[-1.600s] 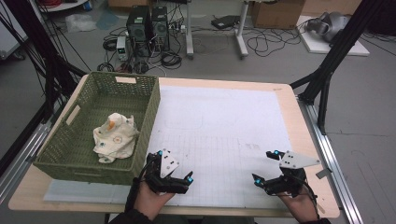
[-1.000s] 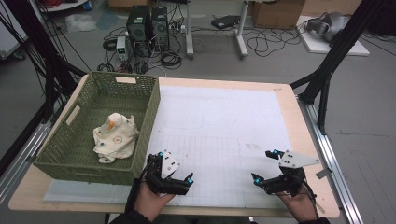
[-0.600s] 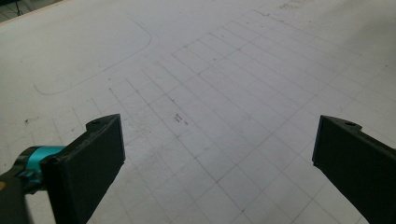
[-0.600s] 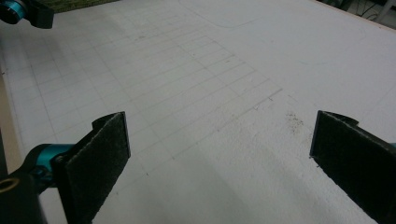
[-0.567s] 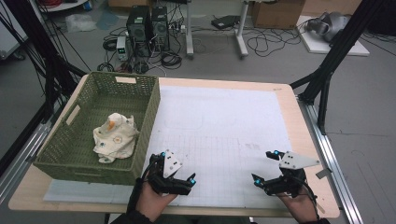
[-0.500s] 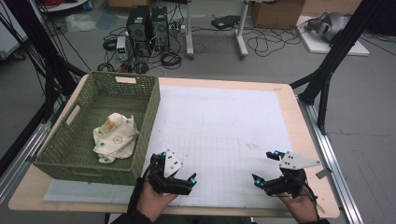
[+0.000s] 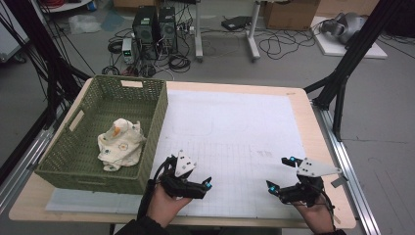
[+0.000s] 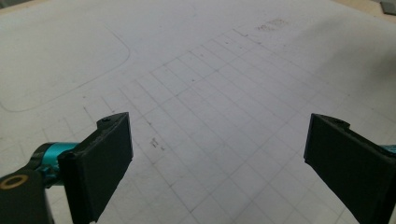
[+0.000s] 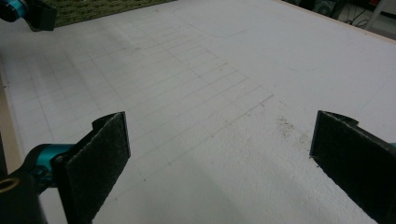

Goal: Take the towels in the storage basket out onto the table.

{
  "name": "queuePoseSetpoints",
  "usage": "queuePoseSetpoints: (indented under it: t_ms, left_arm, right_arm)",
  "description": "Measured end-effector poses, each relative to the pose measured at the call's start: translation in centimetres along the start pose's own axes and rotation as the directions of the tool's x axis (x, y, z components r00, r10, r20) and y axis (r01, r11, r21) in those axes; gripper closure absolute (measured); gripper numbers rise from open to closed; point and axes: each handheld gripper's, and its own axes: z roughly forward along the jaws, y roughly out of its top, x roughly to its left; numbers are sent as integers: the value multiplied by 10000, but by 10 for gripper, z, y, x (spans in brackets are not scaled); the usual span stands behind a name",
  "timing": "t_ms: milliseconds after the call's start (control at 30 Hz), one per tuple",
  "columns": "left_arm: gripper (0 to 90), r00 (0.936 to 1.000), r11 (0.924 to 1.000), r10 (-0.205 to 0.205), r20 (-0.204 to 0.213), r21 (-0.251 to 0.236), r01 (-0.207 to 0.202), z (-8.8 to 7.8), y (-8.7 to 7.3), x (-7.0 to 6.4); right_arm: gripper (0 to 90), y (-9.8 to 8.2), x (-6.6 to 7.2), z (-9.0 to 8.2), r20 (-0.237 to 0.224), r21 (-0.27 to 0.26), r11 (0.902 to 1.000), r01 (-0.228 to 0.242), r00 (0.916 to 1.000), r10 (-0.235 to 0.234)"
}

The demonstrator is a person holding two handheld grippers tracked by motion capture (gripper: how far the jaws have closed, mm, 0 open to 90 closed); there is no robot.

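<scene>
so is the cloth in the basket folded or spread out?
Neither neatly: the cloth lies bunched in a loose heap on the floor of the green basket, with creases and overlapping layers in the high view.

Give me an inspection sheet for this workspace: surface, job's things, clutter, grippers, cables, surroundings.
Surface: white gridded mat on a wooden table; faint marks and specks.
Job's things: cloth bunched in the green basket at the table's left.
Clutter: nothing seen on the mat.
Grippers: left gripper open, over the mat beside the basket; right gripper open, near the front right edge. Both hold nothing.
Cables: black cable trails along the left forearm.
Surroundings: computer towers, loose floor cables, black frame legs.
</scene>
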Motion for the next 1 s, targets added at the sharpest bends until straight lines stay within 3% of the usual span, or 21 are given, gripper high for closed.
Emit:
queuePoseSetpoints:
  t_ms: [133, 367, 500, 600, 700, 733, 767, 800, 900, 967, 1000]
  left_arm:
    - [83, 9996, 10000, -79, -259, -3, 79, 4, 9, 1]
    - [84, 9999, 9999, -106, -127, 48, 107, 10, 18, 2]
    - [96, 9988, 9989, -467, 146, 14, 467, 12, 22, 4]
    - [114, 9938, 9953, -959, 559, -94, 966, 13, 27, 8]
    - [141, 9784, 9839, -1726, 1141, -276, 1768, 14, 34, 14]
    - [146, 9702, 9782, -1989, 1386, -326, 2052, 13, 37, 16]
    - [163, 9646, 9746, -2126, 1562, -370, 2208, 12, 40, 18]
    - [177, 9646, 9746, -2126, 1562, -370, 2208, 12, 40, 18]
    - [206, 9411, 9588, -2636, 2120, -493, 2797, 6, 55, 22]
    - [213, 9330, 9524, -2833, 2220, -489, 3009, 2, 64, 24]
    - [215, 9252, 9485, -2932, 2410, -483, 3132, 0, 69, 26]
  right_arm:
    - [39, -1, 0, -2, 19, -26, 10000, -3, 10000, 3]
    - [39, -1, -1, -4, 37, -87, 9999, -64, 10000, 65]
    - [39, -1, -1, -4, 13, -102, 9999, -60, 10000, 60]
    - [39, -1, -1, -3, -10, -109, 9999, -48, 10000, 48]
    - [39, -1, -1, -2, -71, -55, 10000, -41, 10000, 40]
    - [39, -1, -2, -2, -92, -68, 10000, 17, 10000, -17]
    - [39, -1, -1, -1, -107, -76, 10000, -9, 9999, 8]
    - [39, -1, -1, -1, -107, -76, 10000, -9, 9999, 8]
    - [39, 0, -2, -1, -137, -108, 9999, 20, 9999, -21]
    - [39, 0, -2, -1, -163, -88, 10000, 15, 9999, -16]
    - [39, 0, -1, -1, -185, -74, 10000, -5, 9998, 4]
